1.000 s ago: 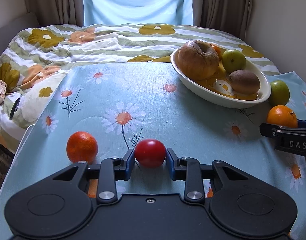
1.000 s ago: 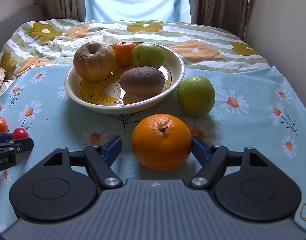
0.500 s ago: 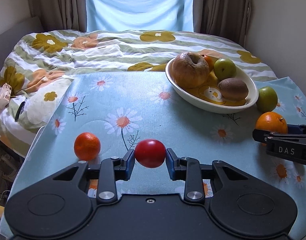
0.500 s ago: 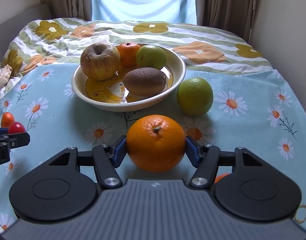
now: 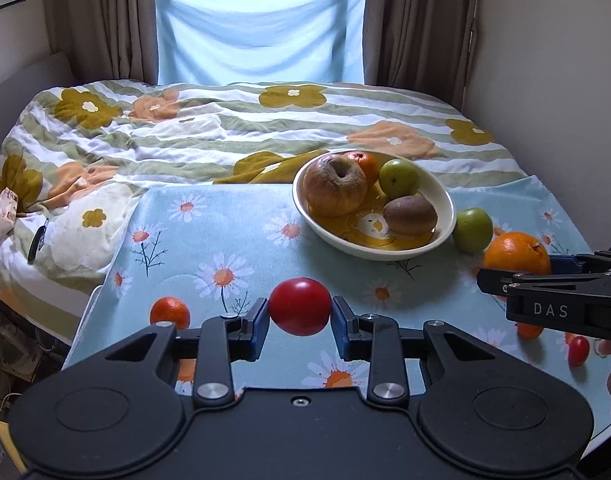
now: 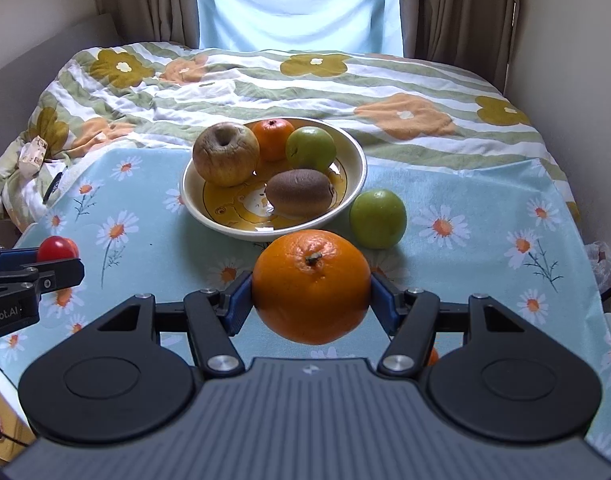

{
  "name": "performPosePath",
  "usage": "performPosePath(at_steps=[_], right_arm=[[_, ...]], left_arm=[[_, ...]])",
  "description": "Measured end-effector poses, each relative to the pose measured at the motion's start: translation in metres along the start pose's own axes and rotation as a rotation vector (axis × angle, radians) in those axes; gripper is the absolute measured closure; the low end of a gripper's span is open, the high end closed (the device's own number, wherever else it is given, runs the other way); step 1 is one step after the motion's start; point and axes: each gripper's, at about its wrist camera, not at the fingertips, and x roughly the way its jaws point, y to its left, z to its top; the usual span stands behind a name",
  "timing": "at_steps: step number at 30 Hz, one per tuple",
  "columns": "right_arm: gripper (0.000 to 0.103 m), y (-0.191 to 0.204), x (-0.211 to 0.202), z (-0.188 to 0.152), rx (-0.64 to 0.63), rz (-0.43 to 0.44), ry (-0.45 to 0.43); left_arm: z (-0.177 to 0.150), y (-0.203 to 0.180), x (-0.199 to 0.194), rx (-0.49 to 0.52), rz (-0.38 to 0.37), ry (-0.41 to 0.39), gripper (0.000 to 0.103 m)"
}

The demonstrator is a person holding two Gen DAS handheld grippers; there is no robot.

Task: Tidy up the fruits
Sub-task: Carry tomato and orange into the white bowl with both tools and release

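Right wrist view: right gripper (image 6: 311, 300) has its fingers clamped on the orange (image 6: 310, 285), lifted off the table (image 6: 485, 184); the bowl (image 6: 355, 160) lies straight ahead. Left gripper (image 5: 300, 316) clamps a red tomato (image 5: 300, 306), bowl ahead-right.

Red tomato (image 5: 300, 306) and orange (image 6: 311, 286) held aloft, bowl (image 6: 355, 176) holding four fruits

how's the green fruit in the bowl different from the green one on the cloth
The green fruit in the bowl sits at the back of the bowl, beside a tangerine and behind a kiwi; the green fruit on the cloth lies alone outside the rim. The bowl one looks a little smaller and is partly hidden; the cloth one shows fully. Both are round, smooth and plain green.
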Motion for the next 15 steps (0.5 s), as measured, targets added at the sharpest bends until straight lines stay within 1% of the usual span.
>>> performPosePath(at_steps=[9, 15], right_arm=[[0.027, -0.005, -0.025, 0.023, 0.022, -0.025, -0.009], [0.027, -0.012, -0.03, 0.042, 0.081, -0.034, -0.027]], left_arm=[[0.033, -0.011, -0.012, 0.039, -0.062, -0.044, 0.066], [0.054, -0.016, -0.008, 0.079, -0.111, -0.072, 0.066]])
